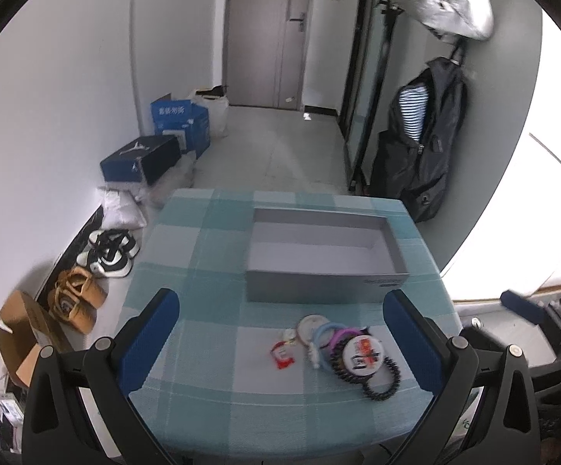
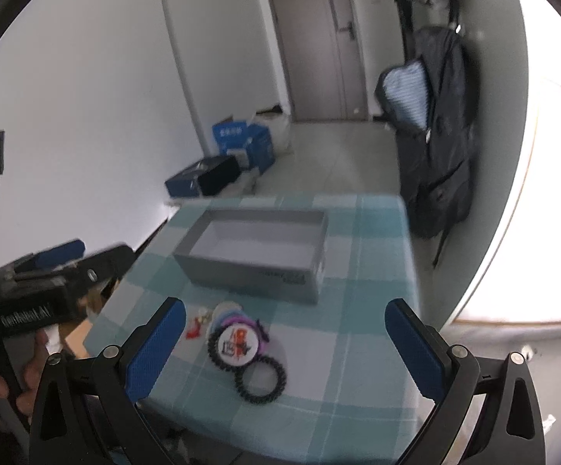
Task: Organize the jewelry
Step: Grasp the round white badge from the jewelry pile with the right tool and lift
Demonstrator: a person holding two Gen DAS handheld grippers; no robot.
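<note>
Jewelry pile on checked table, before open grey box.
Contents, left-wrist view: round printed badge ringed by a black coil hair tie; pale blue ring and purple ring overlapping a white disc; small red item at the left edge. All lie bunched together on the teal checked tablecloth, just in front of the grey box, whose interior shows nothing inside. Left gripper: blue-padded jaws spread wide, holding nothing, poised over the near table edge. Right gripper: jaws likewise wide apart, unladen, the pile between them; view blurred.
</note>
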